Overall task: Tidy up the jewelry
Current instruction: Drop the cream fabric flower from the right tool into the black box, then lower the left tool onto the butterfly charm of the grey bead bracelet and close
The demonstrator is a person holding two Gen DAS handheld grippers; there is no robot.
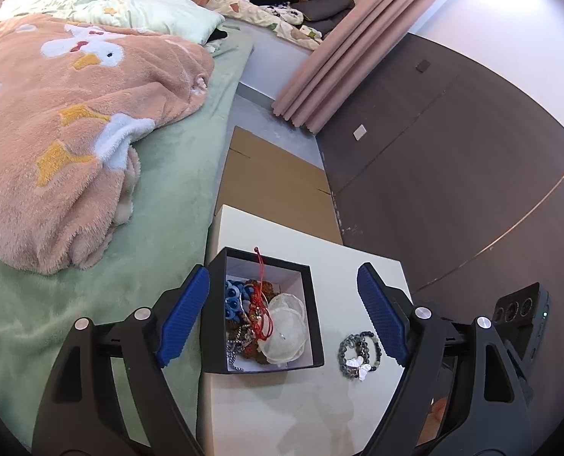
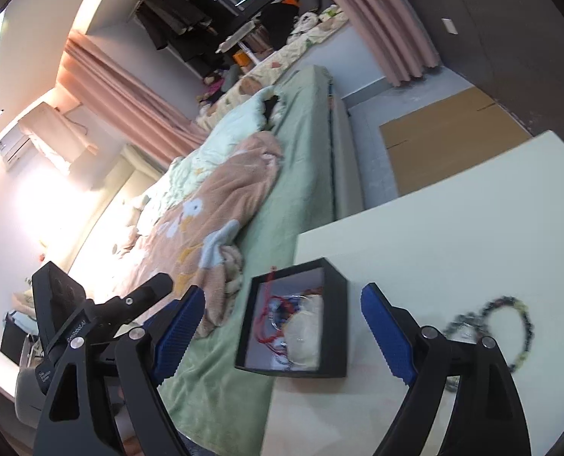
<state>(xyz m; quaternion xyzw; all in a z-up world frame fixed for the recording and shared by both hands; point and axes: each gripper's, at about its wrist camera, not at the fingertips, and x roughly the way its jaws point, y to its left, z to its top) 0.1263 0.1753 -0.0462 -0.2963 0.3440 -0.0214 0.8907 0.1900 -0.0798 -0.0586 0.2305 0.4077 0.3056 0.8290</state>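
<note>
Beaded bracelet (image 1: 359, 350): loose on white table (image 1: 282, 410), just inside left gripper (image 1: 283, 313)'s right finger. Black jewelry box (image 1: 261, 313): between its spread jaws. Right gripper (image 2: 282, 326): likewise spread, empty. Advice: pinch beads, avoid butterfly charm.

The left gripper (image 1: 283, 313) hangs wide open over a black box (image 1: 262, 309) on the white table (image 1: 300, 410). Inside lie a red cord (image 1: 262, 296), blue beads (image 1: 231, 300) and a clear pouch (image 1: 285, 332). A bead bracelet (image 1: 359, 349) lies just beside the box.
</note>
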